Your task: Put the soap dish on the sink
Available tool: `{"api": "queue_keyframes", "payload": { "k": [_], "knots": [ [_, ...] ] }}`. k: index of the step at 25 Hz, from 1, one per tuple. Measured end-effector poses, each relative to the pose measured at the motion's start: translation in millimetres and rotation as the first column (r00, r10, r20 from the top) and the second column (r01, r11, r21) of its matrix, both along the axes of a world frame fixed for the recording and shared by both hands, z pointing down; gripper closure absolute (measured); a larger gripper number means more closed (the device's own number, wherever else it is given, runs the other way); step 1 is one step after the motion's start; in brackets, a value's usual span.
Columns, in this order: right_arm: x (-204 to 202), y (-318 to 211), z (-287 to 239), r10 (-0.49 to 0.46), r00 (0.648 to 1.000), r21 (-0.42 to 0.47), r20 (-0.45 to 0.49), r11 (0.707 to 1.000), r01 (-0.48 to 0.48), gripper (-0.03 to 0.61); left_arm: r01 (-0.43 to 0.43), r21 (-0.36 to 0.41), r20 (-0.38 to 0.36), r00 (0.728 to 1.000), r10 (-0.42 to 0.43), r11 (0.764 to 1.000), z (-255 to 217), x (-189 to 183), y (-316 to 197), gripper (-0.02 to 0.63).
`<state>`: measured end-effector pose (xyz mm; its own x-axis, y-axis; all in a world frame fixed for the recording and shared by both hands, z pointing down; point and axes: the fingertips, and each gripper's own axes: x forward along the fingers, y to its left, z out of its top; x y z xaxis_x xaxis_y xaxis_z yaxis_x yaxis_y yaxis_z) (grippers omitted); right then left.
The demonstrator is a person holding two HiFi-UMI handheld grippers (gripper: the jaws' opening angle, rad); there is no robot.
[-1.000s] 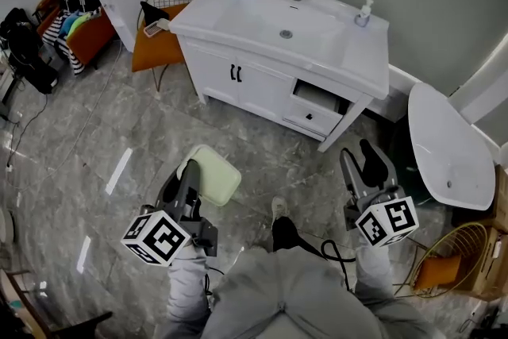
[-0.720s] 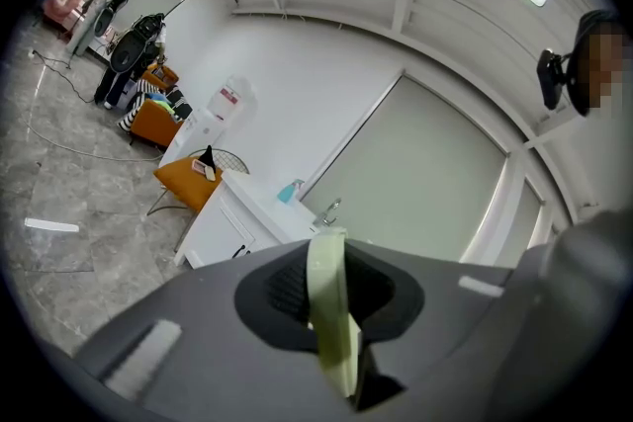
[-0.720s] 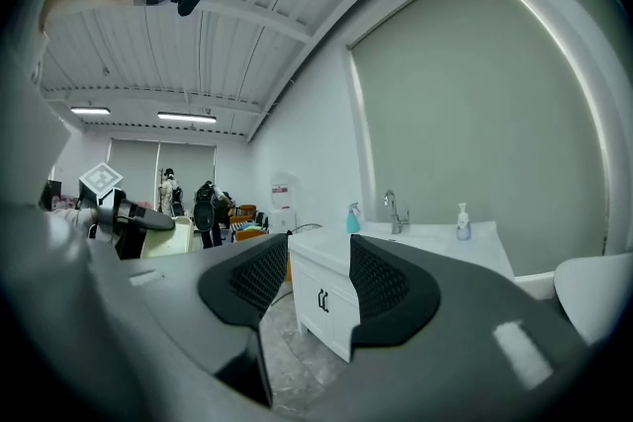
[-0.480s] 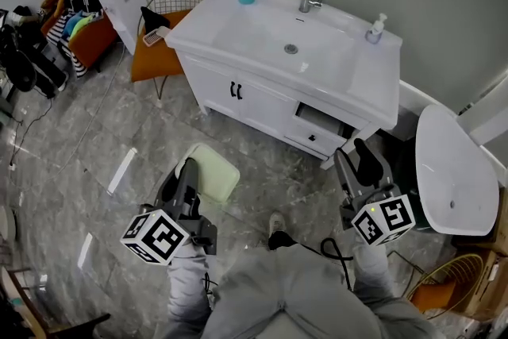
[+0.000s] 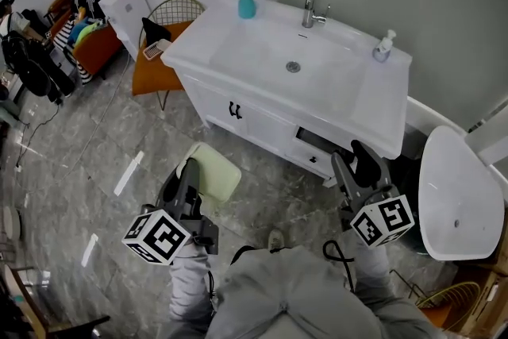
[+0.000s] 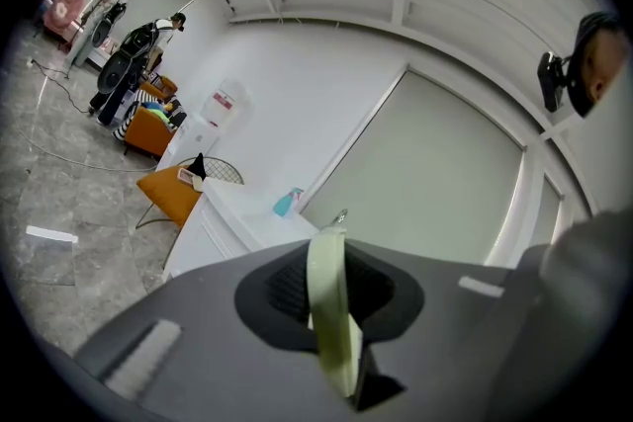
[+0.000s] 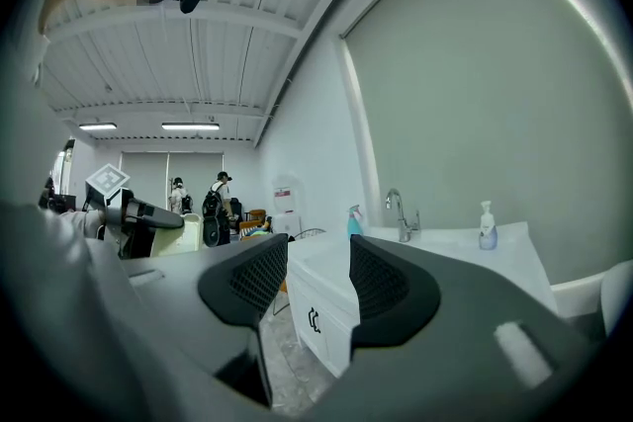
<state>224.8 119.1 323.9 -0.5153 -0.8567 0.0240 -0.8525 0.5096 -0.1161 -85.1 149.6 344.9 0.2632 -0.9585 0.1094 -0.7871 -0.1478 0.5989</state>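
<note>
Moved closer to the sink [image 5: 262, 44] than a second before, bringing its cabinet [image 5: 238, 103] to just ahead of the right tongs [image 5: 359, 159] in the head view. Carried both tongs along at much the same places low in that view. Kept the left tongs [image 5: 189, 169] clamped shut on the soap dish [image 5: 216, 177], a pale green, round-cornered tray gripped by one edge and sticking out forward and to the right of the jaws. Held that dish in the air above the marbled grey floor [image 5: 119, 139], well apart from the sink and not yet on it. Showed, in the left gripper view, the dish standing on edge between the two dark pads, pinched from both sides, with the sink far beyond. Had the right tongs open and empty, with only cabinet front and floor in the gap between the jaws in the right gripper view. Counted three things on the sink top: a teal spray bottle [image 5: 247, 0] at the back left, a faucet [image 5: 311, 5] behind the basin, a pump bottle [image 5: 383, 46] at the back right. Found a drawer [image 5: 313, 145] ajar low on the cabinet's right side, and an orange chair [image 5: 155, 52] just left of the sink.
</note>
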Motion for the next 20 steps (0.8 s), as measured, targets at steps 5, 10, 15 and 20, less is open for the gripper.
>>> {"api": "queue_keyframes", "payload": {
  "k": [5,10,15,20],
  "knots": [
    [-1,-28,2,-0.029,0.999,0.003,0.014,1.0,0.029,0.4,0.022,-0.003,0.014,1.0,-0.022,1.0,-3,2,-24,0.526],
    [-8,-48,6,-0.035,0.999,-0.011,0.019,0.999,0.035,0.4,0.019,-0.014,0.019,1.0,-0.019,1.0,-1,0,-47,0.526],
    [-17,-78,8,-0.02,1.0,-0.011,0.019,1.0,0.02,0.4,-0.002,-0.018,0.018,1.0,0.002,1.0,0,-5,-83,0.526],
    [-31,-112,9,0.007,1.0,-0.016,0.008,1.0,-0.007,0.4,-0.033,-0.007,0.016,0.999,0.033,0.999,1,-21,-127,0.526]
  ]
}}
